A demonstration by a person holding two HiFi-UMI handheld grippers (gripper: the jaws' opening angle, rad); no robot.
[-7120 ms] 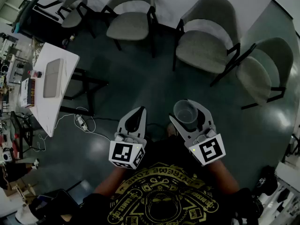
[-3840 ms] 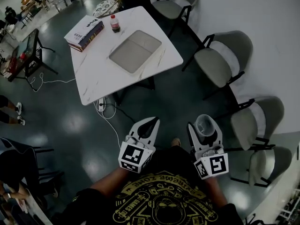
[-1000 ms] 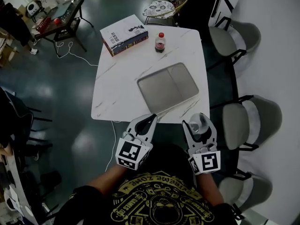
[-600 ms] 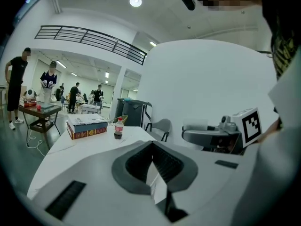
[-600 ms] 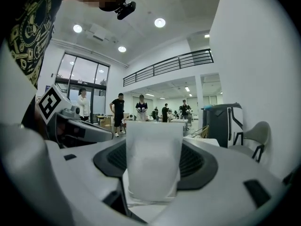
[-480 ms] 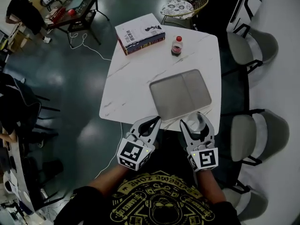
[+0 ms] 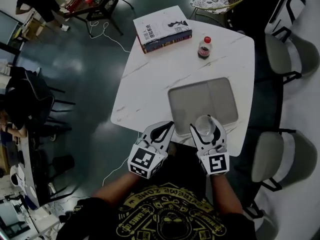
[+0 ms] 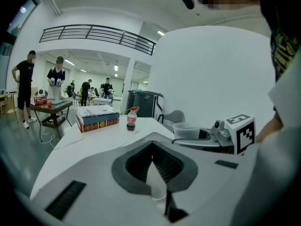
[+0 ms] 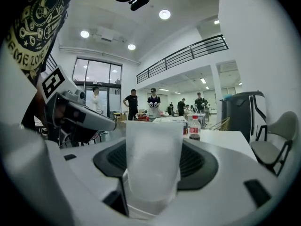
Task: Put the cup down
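Right gripper [image 7: 205,129]: jaws stood partly apart, clamped on a clear plastic cup [image 9: 153,159]. Cup upright, mouth up, empty as far as could be seen, pads pressing its sides.

Left gripper [image 7: 168,126]: just left of the right one, level with it. Jaws closed at the tips, nothing between them.

Below and just ahead of the right gripper: near edge of a grey tray [image 7: 220,91] lying on a white table [image 7: 150,79]. In the head view the cup overlapped the tray's near rim. It hung above the surface, not resting on it.

Farther ahead of the right gripper: a small dark-drink bottle [image 7: 204,47], standing. Ahead and left of both grippers: a stack of books [image 7: 162,30] at the table's far corner. To the right, off the table: a chair [image 7: 280,156].

Step in hand, by my reading: carry finished, cup poised over the table edge, not yet set down.

Next move would call for a short reach forward over the tray or bare tabletop, lowering until the base sat flat, then opening the jaws. Light cup; likely to tip if released early.
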